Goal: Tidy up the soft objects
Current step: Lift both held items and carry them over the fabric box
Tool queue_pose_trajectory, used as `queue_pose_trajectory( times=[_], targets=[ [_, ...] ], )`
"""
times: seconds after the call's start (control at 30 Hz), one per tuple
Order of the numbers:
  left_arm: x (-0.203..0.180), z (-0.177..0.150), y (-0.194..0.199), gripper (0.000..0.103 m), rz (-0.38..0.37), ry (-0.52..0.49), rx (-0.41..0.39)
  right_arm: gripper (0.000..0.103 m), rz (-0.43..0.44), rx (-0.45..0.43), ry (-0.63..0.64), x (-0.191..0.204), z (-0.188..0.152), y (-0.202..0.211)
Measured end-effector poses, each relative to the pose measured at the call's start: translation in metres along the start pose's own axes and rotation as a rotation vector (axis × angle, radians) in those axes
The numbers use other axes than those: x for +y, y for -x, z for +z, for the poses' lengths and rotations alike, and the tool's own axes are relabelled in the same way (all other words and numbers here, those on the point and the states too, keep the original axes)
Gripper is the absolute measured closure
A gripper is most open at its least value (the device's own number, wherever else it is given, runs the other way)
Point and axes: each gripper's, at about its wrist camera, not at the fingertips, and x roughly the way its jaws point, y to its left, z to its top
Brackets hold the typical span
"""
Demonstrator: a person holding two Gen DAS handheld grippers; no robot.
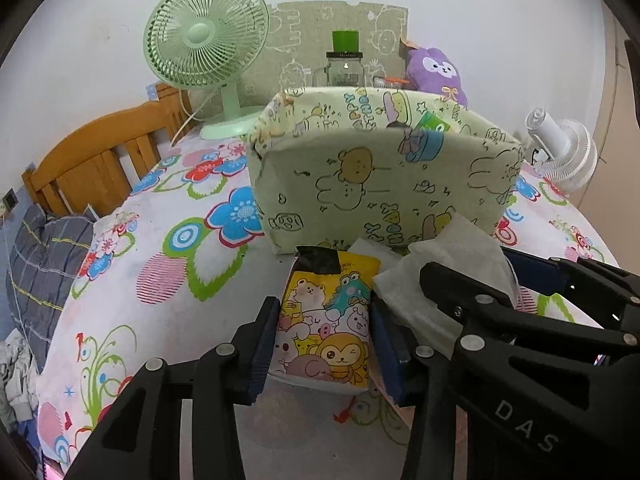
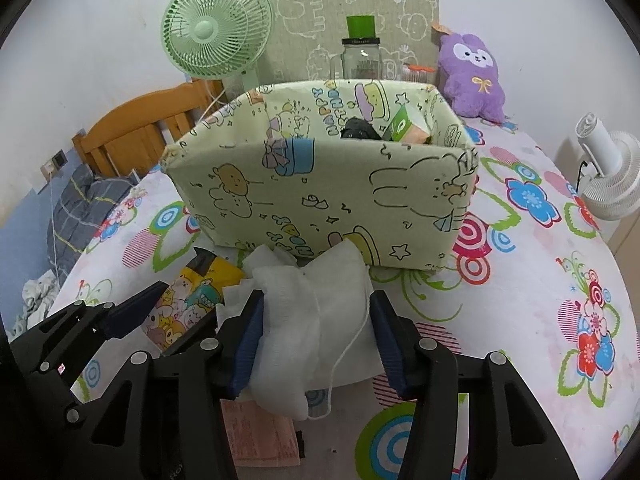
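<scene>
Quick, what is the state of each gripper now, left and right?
Left gripper: closed on the yellow cartoon tissue pack.
Right gripper: open around the white mesh pouch, pads near its sides, not clearly squeezing.

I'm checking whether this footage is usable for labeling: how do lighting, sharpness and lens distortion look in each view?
Left wrist view: soft, even light, no hard shadows; strong fisheye bending at the headboard; the cartoon packet in the left hand-held gripper is sharp. Right wrist view: same flat light, a small glint on the glass jar; the white cloth looks nearly washed out.
</scene>
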Motion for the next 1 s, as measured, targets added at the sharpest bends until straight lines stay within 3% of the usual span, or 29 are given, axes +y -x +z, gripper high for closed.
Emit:
queue_pose_trajectory(
  times=[1.0],
  targets=[
    [-0.03, 0.03, 0.069, 0.057, -0.007, -0.008, -0.129, 0.048, -0.041, -0.151, -0.015, -0.014, 0.019, 0.084]
  ],
)
